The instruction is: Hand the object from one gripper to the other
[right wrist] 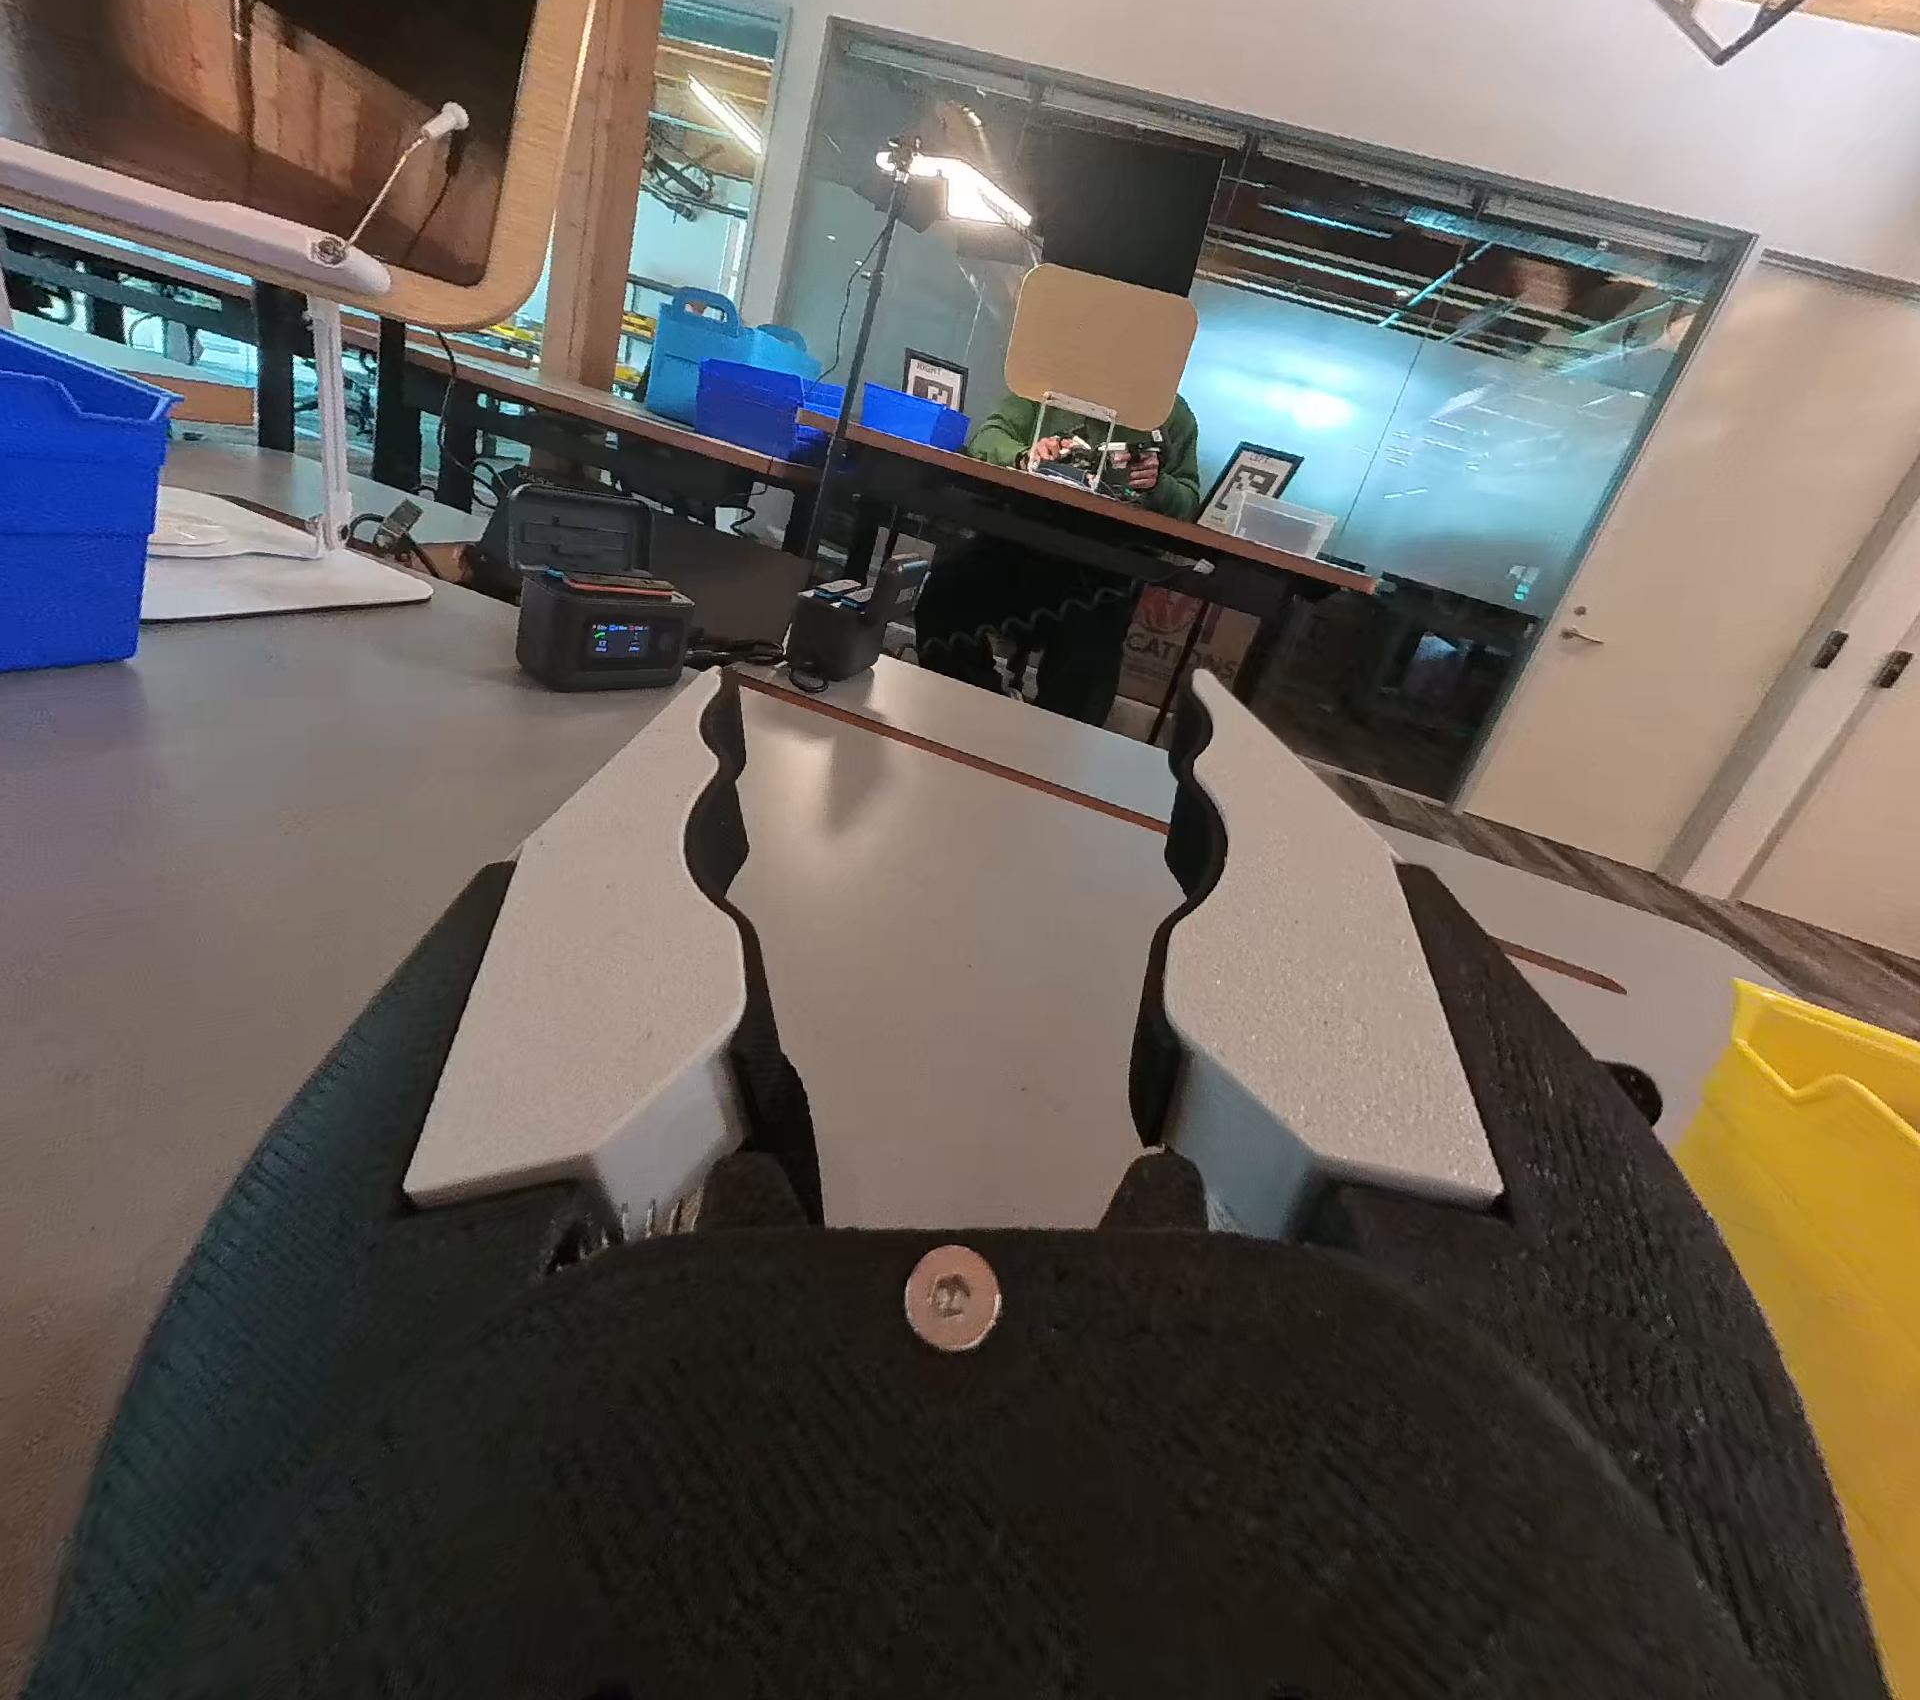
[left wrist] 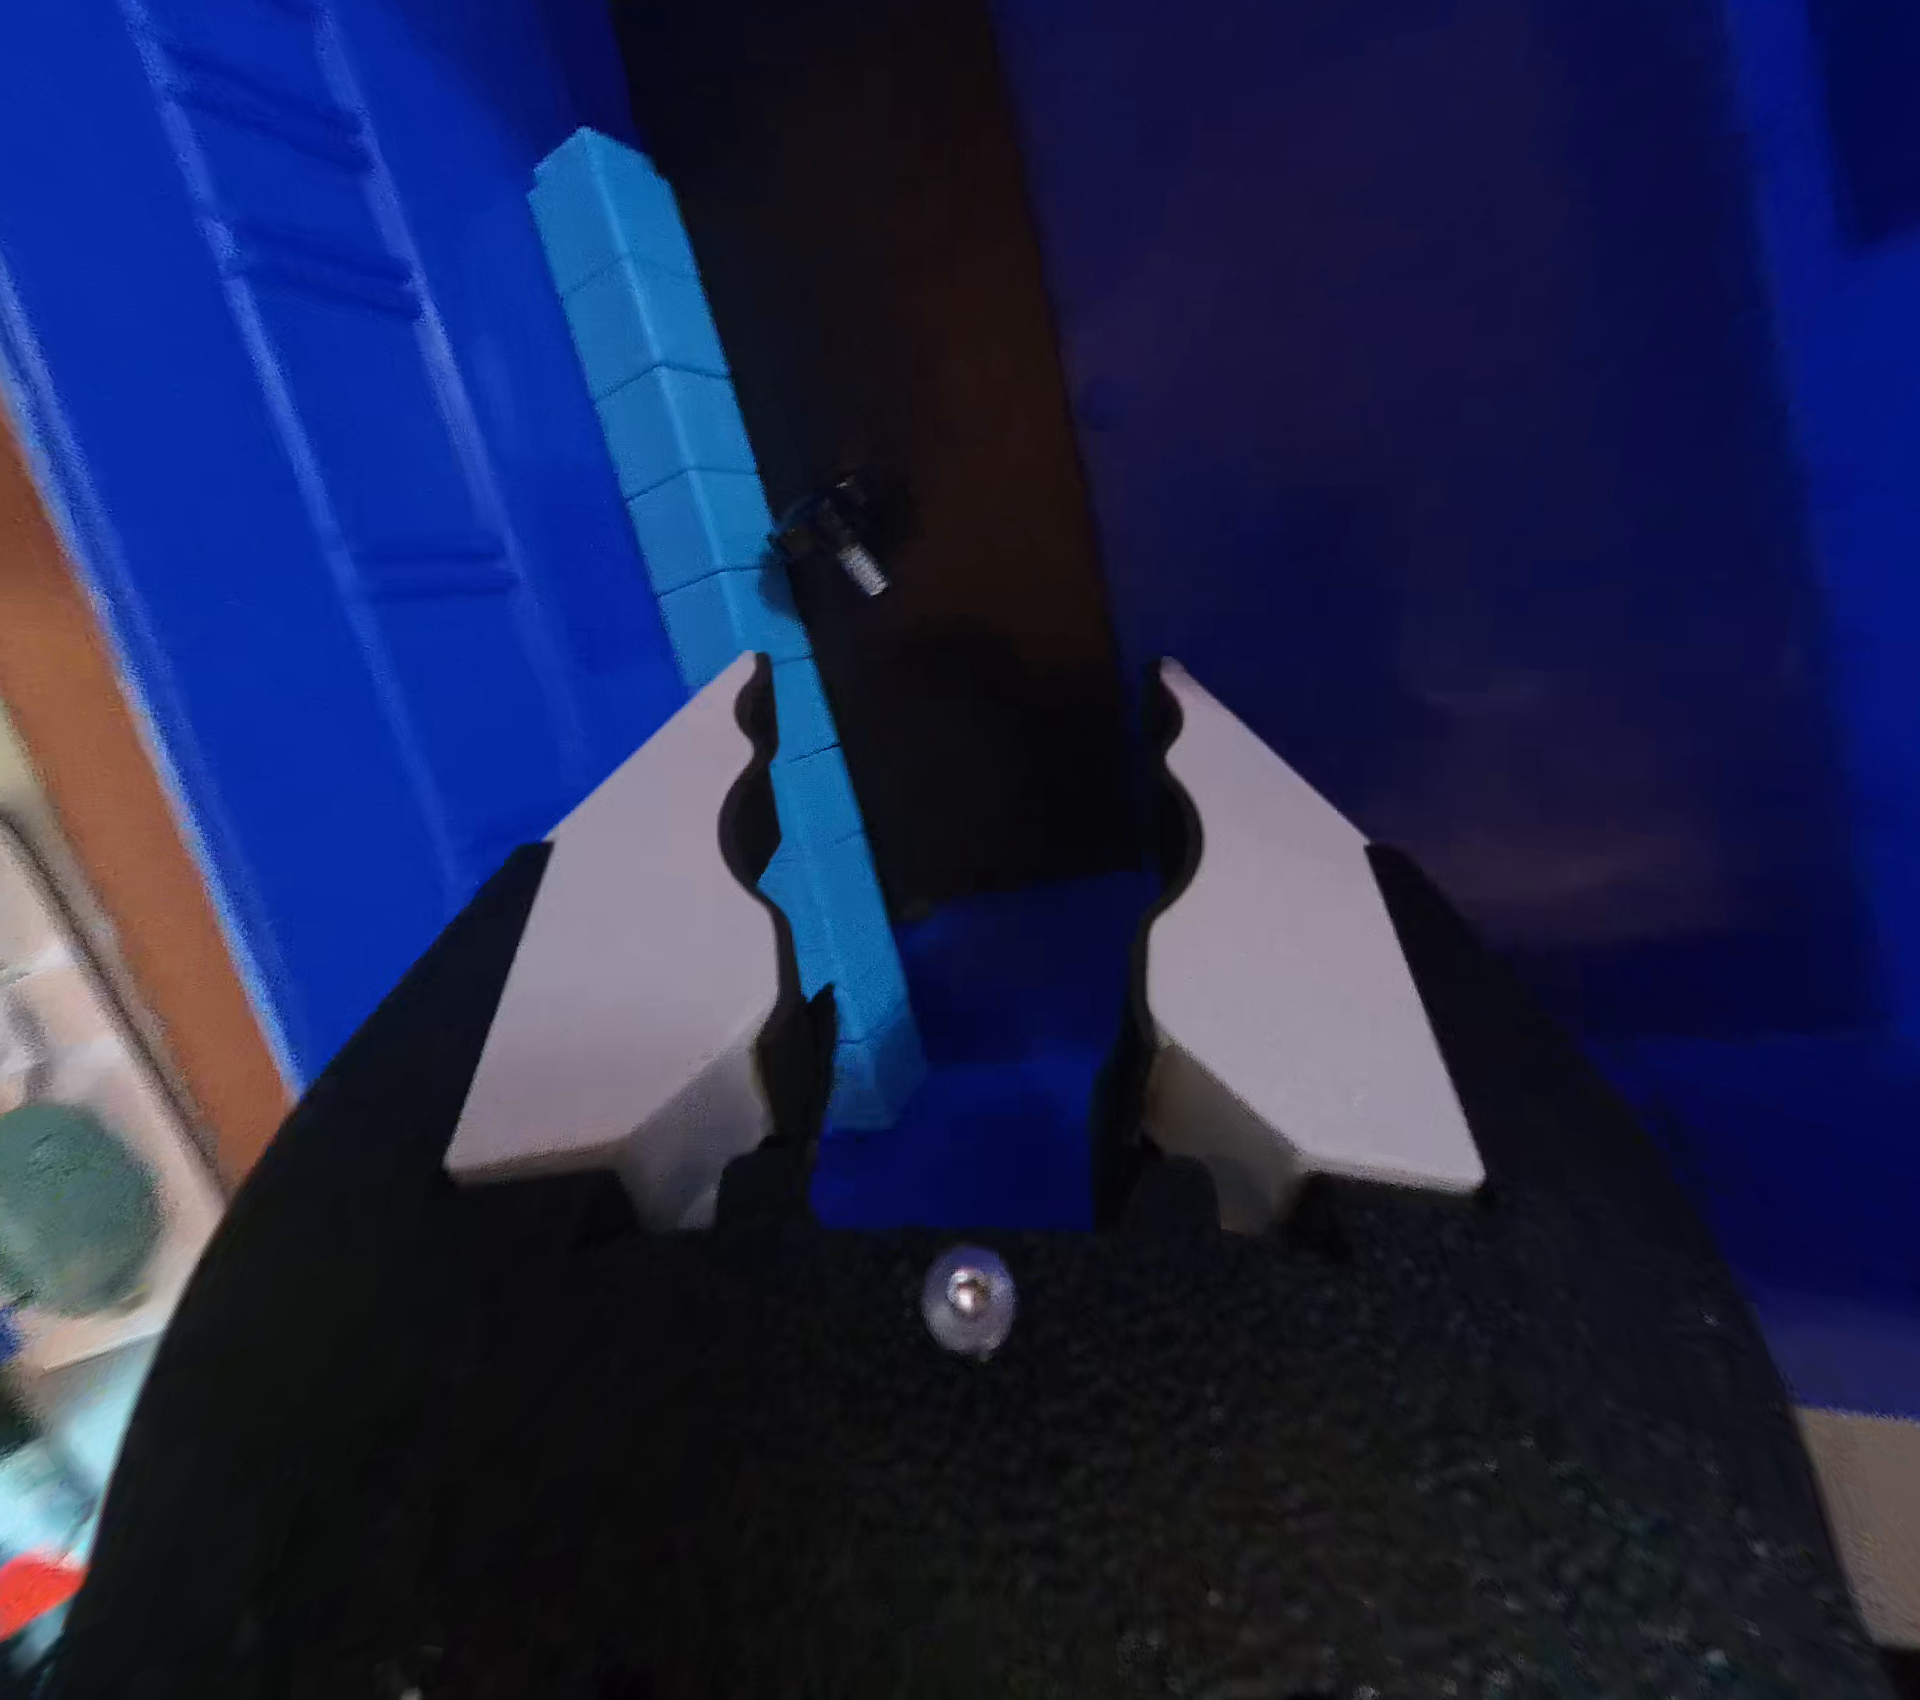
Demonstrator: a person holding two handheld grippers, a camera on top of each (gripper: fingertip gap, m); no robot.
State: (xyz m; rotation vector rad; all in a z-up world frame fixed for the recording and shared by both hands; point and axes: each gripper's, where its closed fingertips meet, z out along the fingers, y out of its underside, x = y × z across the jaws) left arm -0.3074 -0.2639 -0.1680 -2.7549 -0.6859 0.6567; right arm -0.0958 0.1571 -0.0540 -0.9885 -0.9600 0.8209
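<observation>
In the left wrist view my left gripper [left wrist: 961, 674] is open and reaches down inside a dark blue bin [left wrist: 1455, 403]. A long light-blue segmented bar [left wrist: 686, 466] lies in the bin, its near end running between my fingers close to the left finger [left wrist: 644, 923]. A flat black plate [left wrist: 883, 351] with a small black bolt [left wrist: 836, 533] on it lies beside the bar. In the right wrist view my right gripper [right wrist: 956, 694] is open and empty, held low over a grey table [right wrist: 260, 819].
A blue bin [right wrist: 73, 528] stands at the table's left, a yellow bin [right wrist: 1829, 1235] at the right edge. A small black device with a lit screen [right wrist: 608, 632] and another black device [right wrist: 847, 622] sit ahead. A person sits at a far table [right wrist: 1081, 487].
</observation>
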